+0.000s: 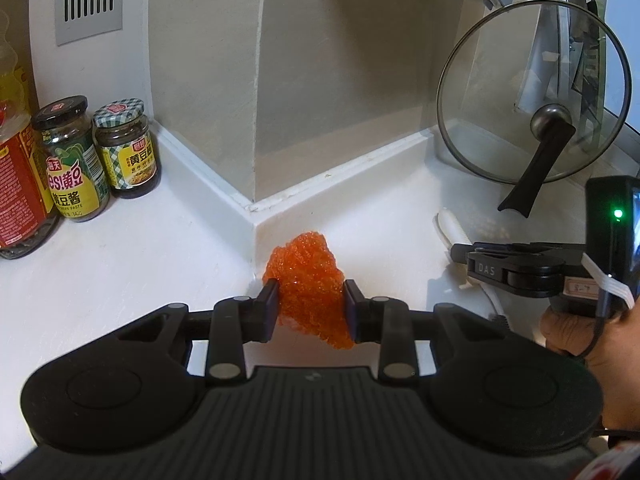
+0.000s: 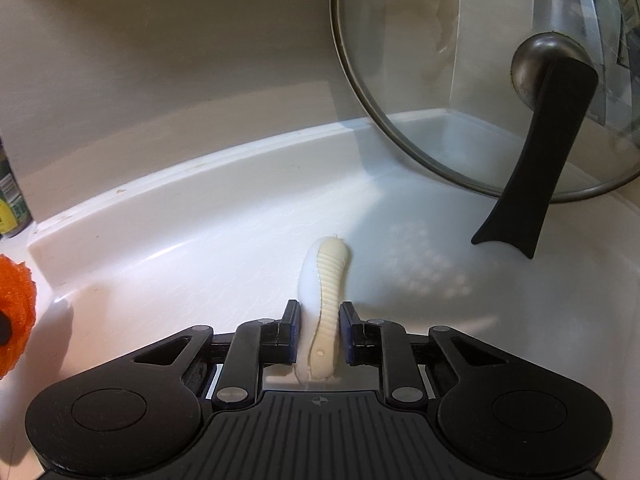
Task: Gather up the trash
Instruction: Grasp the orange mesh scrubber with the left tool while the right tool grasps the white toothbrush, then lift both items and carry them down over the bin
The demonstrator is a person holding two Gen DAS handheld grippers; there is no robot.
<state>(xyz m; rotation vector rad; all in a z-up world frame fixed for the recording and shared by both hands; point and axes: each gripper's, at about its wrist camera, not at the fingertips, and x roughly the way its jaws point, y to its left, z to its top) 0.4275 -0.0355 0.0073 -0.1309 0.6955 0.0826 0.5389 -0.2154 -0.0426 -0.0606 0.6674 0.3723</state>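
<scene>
My left gripper (image 1: 311, 305) is shut on an orange mesh scrubber (image 1: 308, 280) and holds it just above the white counter (image 1: 140, 264). The scrubber also shows at the left edge of the right wrist view (image 2: 14, 300). My right gripper (image 2: 319, 330) is shut on a white and cream ribbed handle (image 2: 326, 292) that points away over the counter. In the left wrist view the right gripper (image 1: 460, 252) sits at the right, with the white handle (image 1: 452, 228) sticking out of it.
A glass pan lid (image 1: 532, 100) with a black handle (image 2: 532, 172) leans against the wall at the right. Two sauce jars (image 1: 100, 156) and a red bottle (image 1: 16, 184) stand at the left. A beige wall corner (image 1: 256, 120) juts out ahead.
</scene>
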